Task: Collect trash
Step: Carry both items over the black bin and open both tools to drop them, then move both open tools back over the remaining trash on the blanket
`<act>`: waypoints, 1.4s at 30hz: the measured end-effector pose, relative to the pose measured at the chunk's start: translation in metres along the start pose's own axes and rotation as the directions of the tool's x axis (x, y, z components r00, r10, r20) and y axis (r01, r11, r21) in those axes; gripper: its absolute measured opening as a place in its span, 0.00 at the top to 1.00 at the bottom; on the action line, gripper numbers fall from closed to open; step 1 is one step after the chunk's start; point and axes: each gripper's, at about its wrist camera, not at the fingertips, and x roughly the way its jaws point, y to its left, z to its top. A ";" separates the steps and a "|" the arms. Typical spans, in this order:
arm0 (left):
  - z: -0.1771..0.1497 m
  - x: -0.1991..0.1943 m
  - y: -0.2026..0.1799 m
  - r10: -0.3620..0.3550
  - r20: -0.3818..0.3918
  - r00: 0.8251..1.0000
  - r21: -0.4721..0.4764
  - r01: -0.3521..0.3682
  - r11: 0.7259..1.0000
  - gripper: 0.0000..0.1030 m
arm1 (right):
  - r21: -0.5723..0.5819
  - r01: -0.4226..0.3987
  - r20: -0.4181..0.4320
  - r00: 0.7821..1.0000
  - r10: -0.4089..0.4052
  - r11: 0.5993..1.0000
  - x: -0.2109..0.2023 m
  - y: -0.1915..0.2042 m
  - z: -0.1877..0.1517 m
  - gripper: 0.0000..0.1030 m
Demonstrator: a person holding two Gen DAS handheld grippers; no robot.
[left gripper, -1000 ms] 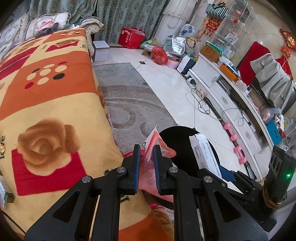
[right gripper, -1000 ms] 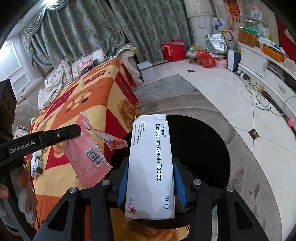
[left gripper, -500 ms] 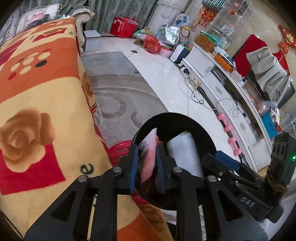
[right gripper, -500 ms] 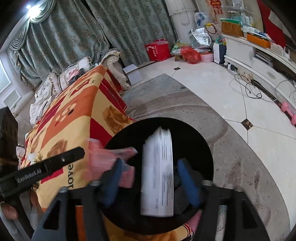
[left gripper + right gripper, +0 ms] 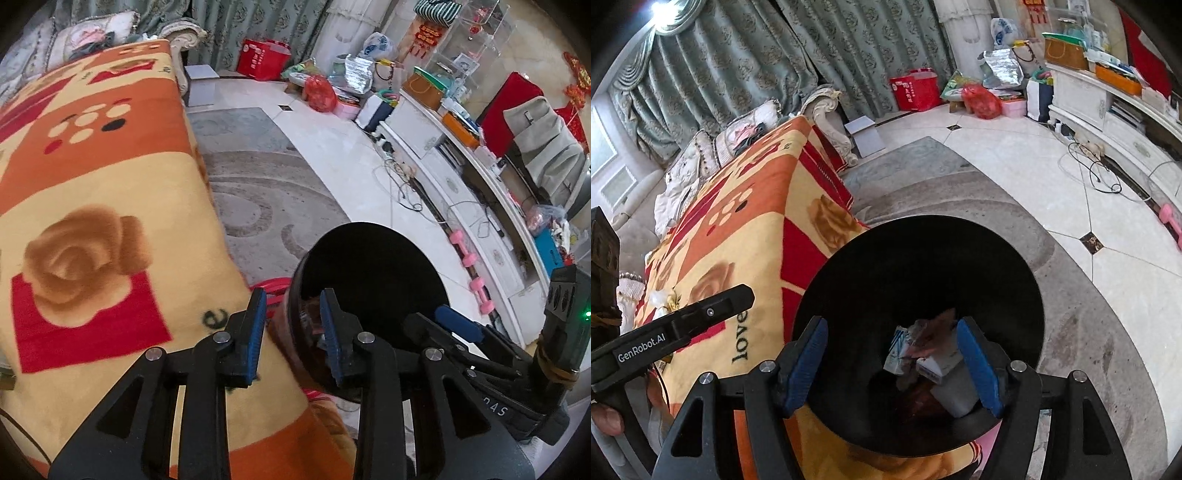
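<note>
A black round bin (image 5: 373,273) stands on the floor beside the blanket-covered couch. My left gripper (image 5: 293,332) hovers at the bin's near rim. Its jaws are opening, and only the rim shows between the blue pads. My right gripper (image 5: 894,369) hangs open over the bin's (image 5: 923,266) mouth, holding nothing. At the bottom lie the white tablet box (image 5: 945,373), the pink wrapper (image 5: 932,330) and a blue-and-white carton (image 5: 897,347). Of my left gripper one black finger (image 5: 713,310) shows at the left of the right wrist view. The right gripper's blue pad (image 5: 458,325) shows in the left wrist view.
An orange, red and yellow blanket (image 5: 92,221) covers the couch on the left. A grey rug (image 5: 258,192) lies under the bin. Along the right run a white cabinet (image 5: 461,184), loose cables (image 5: 402,177) and pink dumbbells (image 5: 476,284). Bags crowd the far wall.
Both grippers came over the bin and opened. The tablet box left the right gripper and the pink wrapper left the left one; both now lie in the bin.
</note>
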 end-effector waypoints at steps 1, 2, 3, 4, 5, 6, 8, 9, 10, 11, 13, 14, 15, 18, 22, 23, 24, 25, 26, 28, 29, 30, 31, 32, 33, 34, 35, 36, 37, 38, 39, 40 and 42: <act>-0.001 -0.001 0.002 0.008 0.003 1.000 -0.001 -0.008 1.000 0.73 | -0.005 0.000 -0.002 1.000 0.000 1.000 0.000 0.002 -0.001 0.32; -0.002 -0.004 0.004 0.016 0.007 1.000 -0.003 -0.016 1.000 0.73 | -0.010 0.000 -0.004 1.000 0.000 1.000 0.000 0.005 -0.002 0.32; -0.003 -0.005 0.006 0.024 0.010 1.000 -0.004 -0.024 1.000 0.73 | -0.014 -0.001 -0.006 1.000 0.001 1.000 0.000 0.008 -0.003 0.32; -0.004 -0.007 0.009 0.032 0.012 0.999 -0.004 -0.032 0.999 0.73 | -0.022 -0.004 -0.007 1.000 0.003 1.000 0.000 0.011 -0.004 0.32; -0.006 -0.010 0.012 0.046 0.017 0.999 -0.004 -0.046 0.999 0.73 | -0.028 -0.005 -0.007 1.000 0.005 1.000 -0.001 0.015 -0.005 0.32; -0.007 -0.012 0.014 0.054 0.019 0.998 -0.004 -0.054 0.999 0.73 | -0.034 -0.006 -0.007 1.000 0.006 0.999 -0.001 0.017 -0.005 0.32; -0.009 -0.018 0.022 0.071 0.025 0.997 -0.011 -0.070 0.997 0.73 | -0.043 -0.010 -0.009 1.000 0.009 0.999 -0.001 0.023 -0.006 0.32; -0.011 -0.020 0.025 0.075 0.028 0.997 -0.016 -0.075 0.997 0.73 | -0.049 -0.013 -0.010 1.000 0.012 0.999 -0.001 0.027 -0.006 0.32; -0.013 -0.023 0.028 0.080 0.031 0.996 -0.020 -0.080 0.997 0.73 | -0.054 -0.015 -0.011 1.000 0.014 0.998 -0.002 0.030 -0.007 0.32; -0.015 -0.026 0.031 0.087 0.035 0.996 -0.026 -0.086 0.996 0.73 | -0.060 -0.018 -0.012 1.000 0.017 0.998 -0.002 0.034 -0.008 0.32; -0.020 -0.033 0.038 0.105 0.040 0.994 -0.034 -0.104 0.994 0.73 | -0.073 -0.026 -0.012 1.000 0.025 0.997 -0.003 0.042 -0.009 0.32; -0.022 -0.037 0.042 0.112 0.044 0.993 -0.037 -0.111 0.993 0.73 | -0.080 -0.032 -0.013 0.999 0.031 0.996 -0.003 0.047 -0.010 0.32; -0.022 -0.039 0.044 0.118 0.046 0.992 -0.039 -0.116 0.992 0.73 | -0.086 -0.038 -0.015 0.999 0.037 0.996 -0.003 0.051 -0.011 0.32; -0.027 -0.047 0.051 0.145 0.053 0.988 -0.053 -0.142 0.988 0.73 | -0.107 -0.050 -0.023 0.999 0.048 0.993 -0.001 0.064 -0.015 0.32; -0.035 -0.060 0.064 0.157 0.063 0.986 -0.080 -0.152 0.985 0.73 | -0.141 -0.066 -0.038 0.997 0.061 0.988 0.000 0.084 -0.021 0.32; -0.037 -0.064 0.068 0.159 0.067 0.985 -0.087 -0.153 0.984 0.73 | -0.146 -0.068 -0.039 0.997 0.063 0.987 -0.001 0.087 -0.022 0.32; -0.039 -0.066 0.071 0.161 0.069 0.985 -0.092 -0.154 0.984 0.73 | -0.153 -0.073 -0.040 0.997 0.068 0.985 -0.002 0.092 -0.024 0.32; -0.042 -0.069 0.074 0.163 0.070 0.984 -0.097 -0.156 0.983 0.73 | -0.159 -0.078 -0.041 0.997 0.072 0.984 -0.002 0.096 -0.025 0.32; -0.045 -0.073 0.077 0.166 0.070 0.984 -0.103 -0.158 0.982 0.73 | -0.164 -0.083 -0.043 0.996 0.077 0.983 -0.003 0.100 -0.027 0.32; -0.050 -0.080 0.083 0.174 0.071 0.982 -0.114 -0.165 0.980 0.73 | -0.176 -0.093 -0.047 0.995 0.086 0.980 -0.004 0.108 -0.029 0.32; -0.053 -0.084 0.087 0.180 0.072 0.981 -0.120 -0.171 0.978 0.73 | -0.182 -0.099 -0.051 0.995 0.091 0.978 -0.004 0.112 -0.031 0.32; -0.055 -0.088 0.092 0.186 0.075 0.980 -0.126 -0.176 0.976 0.73 | -0.189 -0.106 -0.056 0.994 0.097 0.976 -0.003 0.117 -0.033 0.32; -0.058 -0.093 0.096 0.192 0.078 0.978 -0.135 -0.181 0.974 0.73 | -0.195 -0.111 -0.060 0.993 0.101 0.975 -0.003 0.121 -0.034 0.32; -0.062 -0.097 0.100 0.199 0.082 0.977 -0.143 -0.186 0.972 0.73 | -0.202 -0.115 -0.065 0.992 0.104 0.973 -0.002 0.125 -0.036 0.31; -0.065 -0.102 0.105 0.209 0.087 0.974 -0.155 -0.194 0.969 0.73 | -0.211 -0.119 -0.070 0.992 0.107 0.970 -0.001 0.130 -0.037 0.31; -0.067 -0.105 0.108 0.216 0.089 0.972 -0.162 -0.199 0.966 0.73 | -0.222 -0.126 -0.076 0.991 0.112 0.967 0.000 0.137 -0.039 0.31; -0.069 -0.110 0.114 0.230 0.091 0.969 -0.173 -0.212 0.962 0.73 | -0.231 -0.133 -0.081 0.990 0.117 0.964 0.001 0.142 -0.041 0.31; -0.072 -0.113 0.119 0.240 0.091 0.967 -0.181 -0.220 0.958 0.73 | -0.240 -0.140 -0.086 0.989 0.123 0.961 0.002 0.148 -0.043 0.31; -0.073 -0.116 0.123 0.248 0.092 0.964 -0.189 -0.227 0.955 0.73 | -0.247 -0.146 -0.090 0.988 0.127 0.958 0.002 0.152 -0.045 0.31; -0.075 -0.119 0.128 0.256 0.092 0.962 -0.199 -0.235 0.952 0.73 | -0.255 -0.152 -0.095 0.987 0.132 0.955 0.004 0.157 -0.047 0.31; -0.077 -0.123 0.133 0.265 0.091 0.960 -0.209 -0.242 0.948 0.73 | -0.263 -0.158 -0.099 0.986 0.136 0.952 0.005 0.162 -0.048 0.31; -0.079 -0.125 0.138 0.271 0.089 0.959 -0.216 -0.247 0.945 0.73 | -0.272 -0.168 -0.106 0.984 0.144 0.948 0.006 0.168 -0.051 0.31; -0.083 -0.130 0.147 0.284 0.089 0.955 -0.231 -0.258 0.938 0.73 | -0.285 -0.182 -0.119 0.981 0.154 0.941 0.009 0.178 -0.054 0.31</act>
